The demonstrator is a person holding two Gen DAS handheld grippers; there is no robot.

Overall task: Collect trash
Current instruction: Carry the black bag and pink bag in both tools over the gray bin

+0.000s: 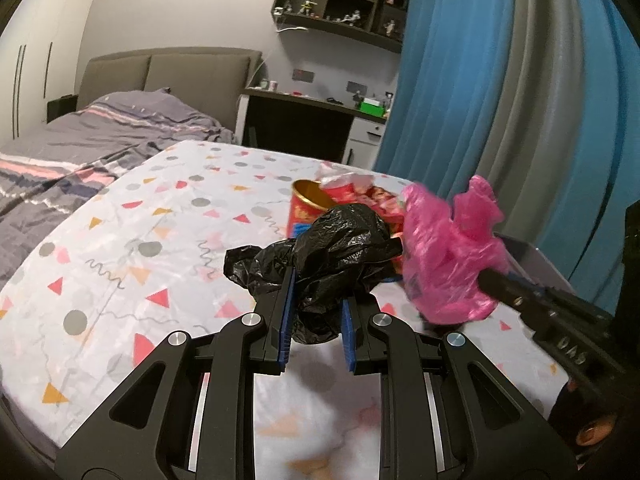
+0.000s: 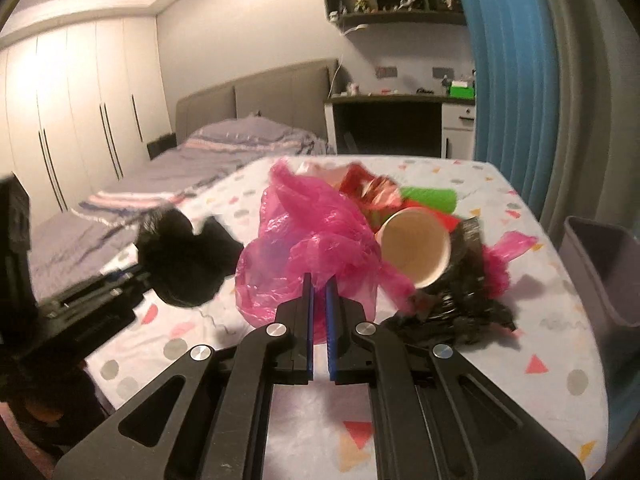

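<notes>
The left tongs (image 1: 316, 312) are clamped on a crumpled black plastic bag (image 1: 340, 256), glossy and wrinkled, which bulges out above and to both sides of the blue pads and hangs clear of the table (image 1: 120, 264) with its patterned cloth. The right tongs (image 2: 319, 312) are pinched together on a thin fold of a translucent pink plastic bag (image 2: 308, 236), creased and puffed up, lifted off the cloth just in front of the pile.

Farther along the table lies the rest of the trash: a paper cup (image 2: 414, 246) on its side with its pale mouth facing the camera, a second black bag (image 2: 460, 300) flattened under it, red foil wrappers (image 2: 368, 184) and a green piece (image 2: 428, 198). A red tube with a gold inside (image 1: 310, 204) stands behind the black bag. A grey bin (image 2: 600, 272) sits at the table's right edge.
</notes>
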